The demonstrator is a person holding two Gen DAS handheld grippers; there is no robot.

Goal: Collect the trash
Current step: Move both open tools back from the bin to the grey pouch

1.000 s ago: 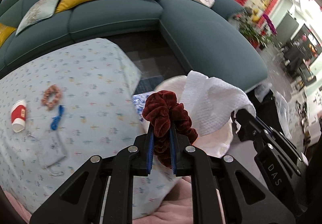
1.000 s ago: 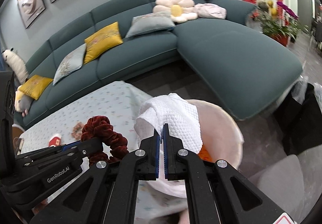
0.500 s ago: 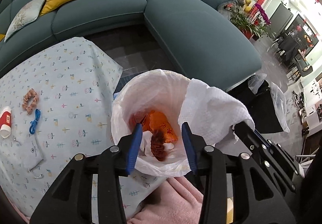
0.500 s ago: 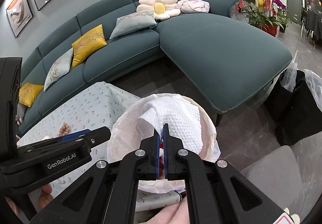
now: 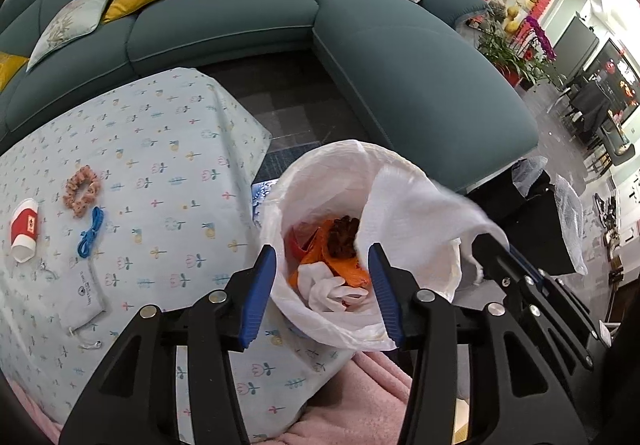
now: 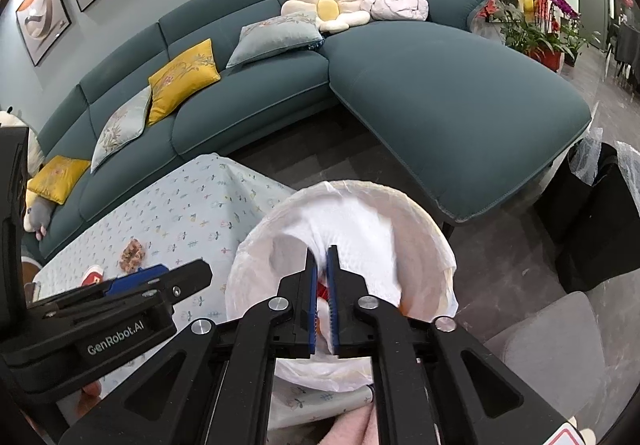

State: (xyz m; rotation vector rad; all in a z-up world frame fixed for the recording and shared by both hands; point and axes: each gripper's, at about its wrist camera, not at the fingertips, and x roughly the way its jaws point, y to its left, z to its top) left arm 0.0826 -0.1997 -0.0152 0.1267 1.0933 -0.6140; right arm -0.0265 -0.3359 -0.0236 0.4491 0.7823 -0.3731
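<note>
Left wrist view: our left tool [image 5: 323, 287] is spread wide and empty, hovering over the mouth of the trash bag [image 5: 304, 181] that lines the bin just ahead of it. Inside we count one dark red scrunchie [image 5: 342, 235], one orange wrapper [image 5: 344, 269] and one crumpled white tissue [image 5: 328, 291].

Our right tool [image 6: 322, 287] is pressed together, pinching one white paper towel [image 6: 360, 233] over the bag. We judge the towel light, soft and floppy; it should fall free once the jaws part, though it may drape over the rim.

Well off to the left of the left tool, on the bench [image 5: 160, 149] cloth, we count one peach scrunchie [image 5: 82, 191], one blue cord [image 5: 90, 233], one red-and-white paper cup [image 5: 25, 229] and one pale drawstring pouch [image 5: 80, 293]. All look light. The scrunchie and the cord are limp, best pinched across their bunched middle. The cup is thin and crushable, best taken by its wall. The pouch lies flat, so an edge or its string seems the hold.
</note>
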